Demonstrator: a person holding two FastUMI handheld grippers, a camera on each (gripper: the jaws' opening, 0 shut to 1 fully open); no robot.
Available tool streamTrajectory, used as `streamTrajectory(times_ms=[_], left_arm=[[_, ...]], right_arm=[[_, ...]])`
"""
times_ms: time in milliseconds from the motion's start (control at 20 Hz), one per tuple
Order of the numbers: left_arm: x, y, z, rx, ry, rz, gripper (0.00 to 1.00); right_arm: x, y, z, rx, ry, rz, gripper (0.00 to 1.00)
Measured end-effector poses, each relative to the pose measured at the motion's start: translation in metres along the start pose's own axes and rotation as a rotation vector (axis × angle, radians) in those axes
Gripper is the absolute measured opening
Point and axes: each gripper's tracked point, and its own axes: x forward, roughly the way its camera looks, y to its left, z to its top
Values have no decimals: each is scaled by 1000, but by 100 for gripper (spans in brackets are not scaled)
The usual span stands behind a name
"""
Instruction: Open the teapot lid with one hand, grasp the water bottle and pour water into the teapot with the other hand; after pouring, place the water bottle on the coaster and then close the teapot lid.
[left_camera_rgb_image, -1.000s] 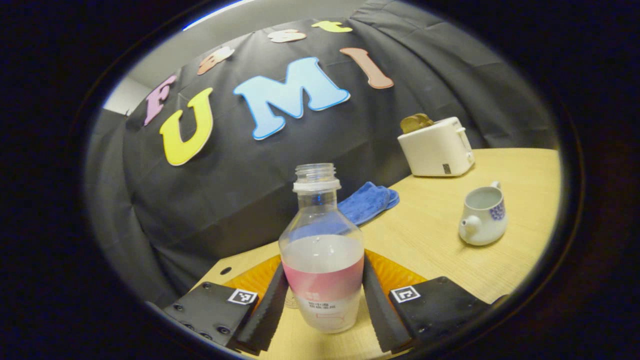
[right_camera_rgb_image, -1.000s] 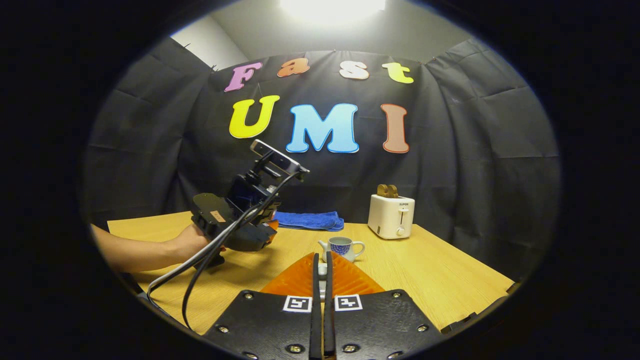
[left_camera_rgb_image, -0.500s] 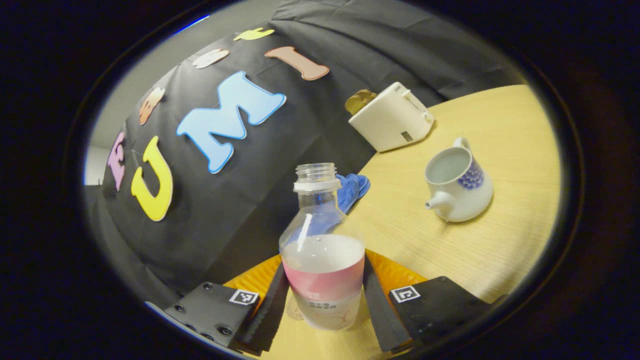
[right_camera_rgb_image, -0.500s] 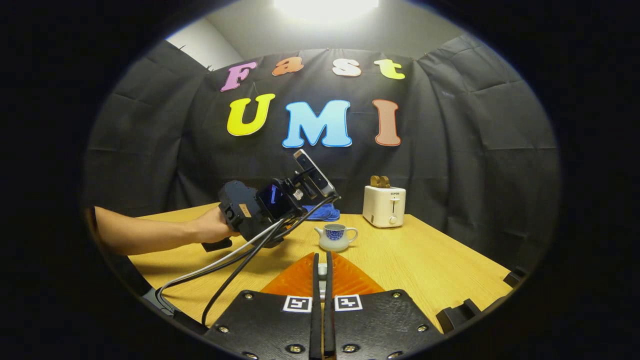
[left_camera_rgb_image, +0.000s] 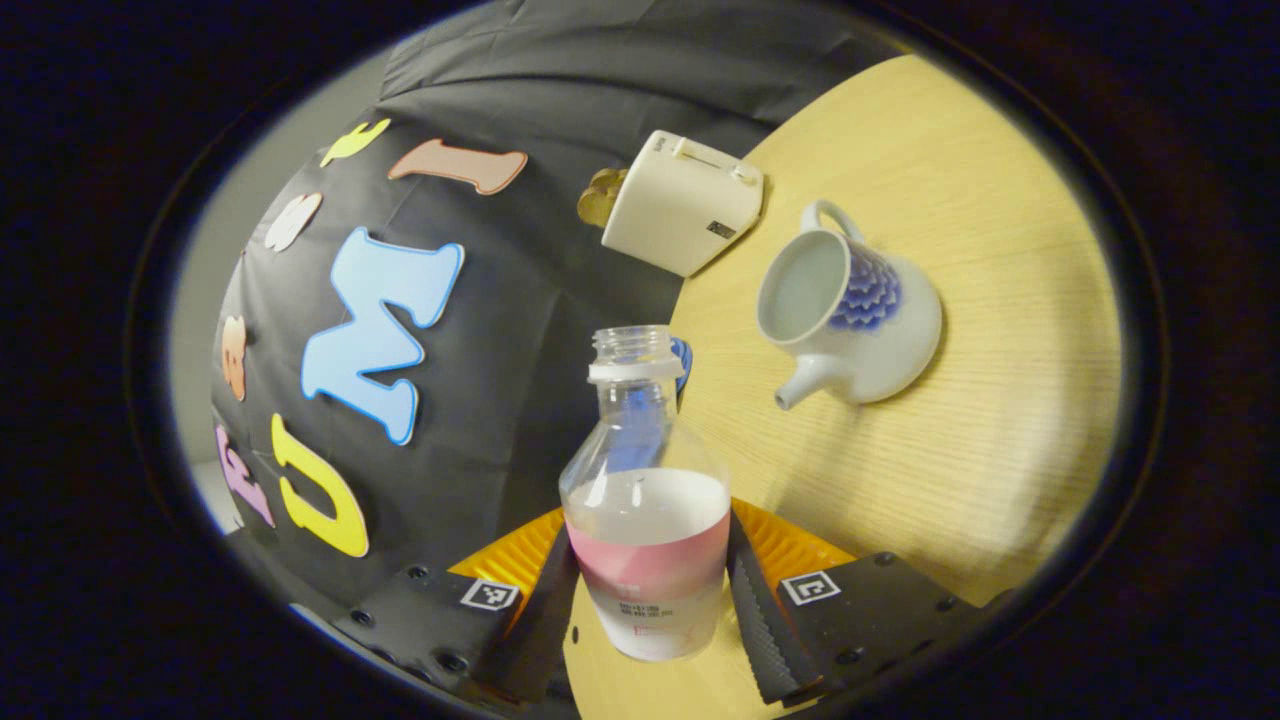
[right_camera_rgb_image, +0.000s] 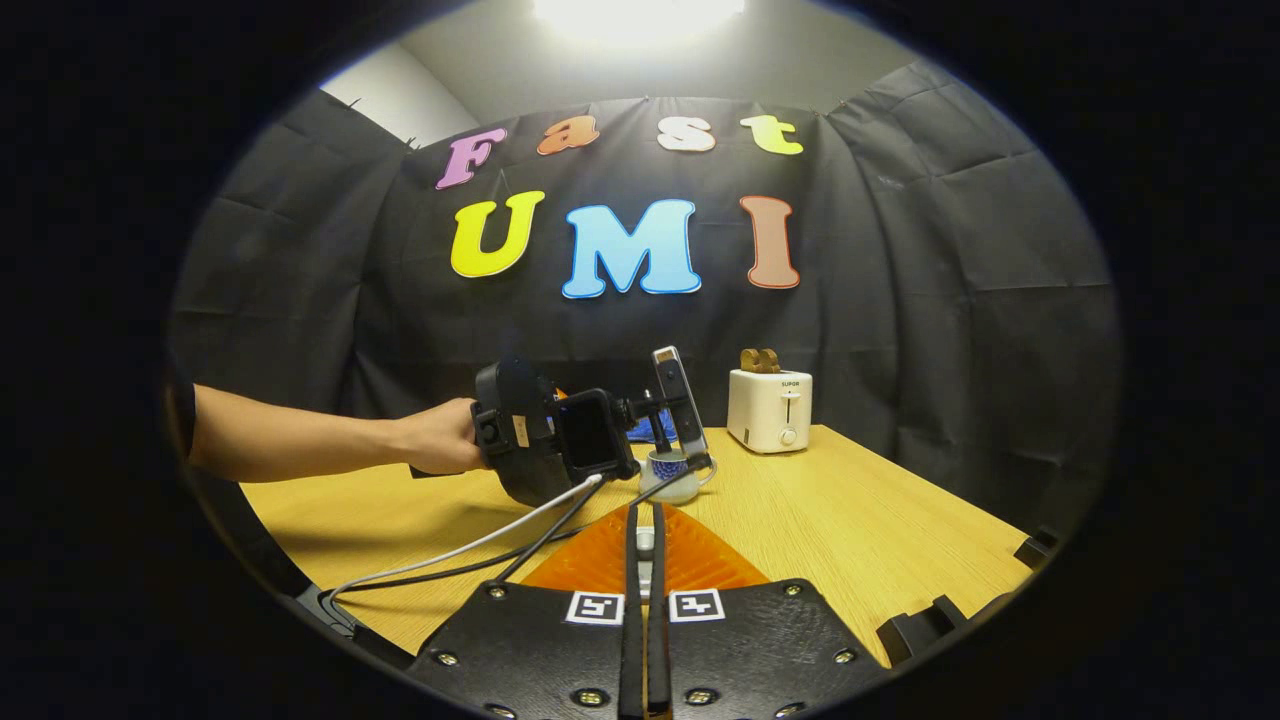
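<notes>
My left gripper (left_camera_rgb_image: 648, 575) is shut on a clear, uncapped water bottle (left_camera_rgb_image: 645, 500) with a pink label, about half full. The view is rolled, so the table stands on edge. Just right of the bottle's neck sits the white teapot (left_camera_rgb_image: 850, 310) with a blue pattern, lidless, its spout towards the bottle. In the right gripper view a hand holds that left gripper's body (right_camera_rgb_image: 550, 445) over the table, partly hiding the teapot (right_camera_rgb_image: 682, 482). My right gripper (right_camera_rgb_image: 645, 525) hangs nearer the front edge, its fingers shut on a small white piece, the teapot lid (right_camera_rgb_image: 645, 543).
A white toaster (left_camera_rgb_image: 680, 205) with toast in it stands at the back of the wooden table (left_camera_rgb_image: 980, 400), also seen as the toaster (right_camera_rgb_image: 770, 410). A blue cloth (left_camera_rgb_image: 681, 352) lies behind the bottle. A bare forearm (right_camera_rgb_image: 300, 445) and cables cross the table's left side.
My left gripper has carried the bottle rightwards to the teapot and rolled over; the teapot now looms larger beside the bottle's neck. The right gripper has barely moved.
</notes>
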Motion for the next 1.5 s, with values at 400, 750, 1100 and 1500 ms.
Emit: streamTrajectory(times_ms=[400, 750, 1100, 1500], left_arm=[[4, -8, 8, 228, 36, -23, 87], [6, -8, 16, 351, 41, -30, 88], [4, -5, 20, 466, 59, -38, 87], [1, -2, 23, 591, 82, -28, 87]], right_arm=[[2, -8, -9, 25, 23, -12, 2], [2, -9, -8, 25, 25, -15, 2], [4, -12, -17, 30, 55, -17, 2], [1, -13, -17, 28, 56, -15, 2]])
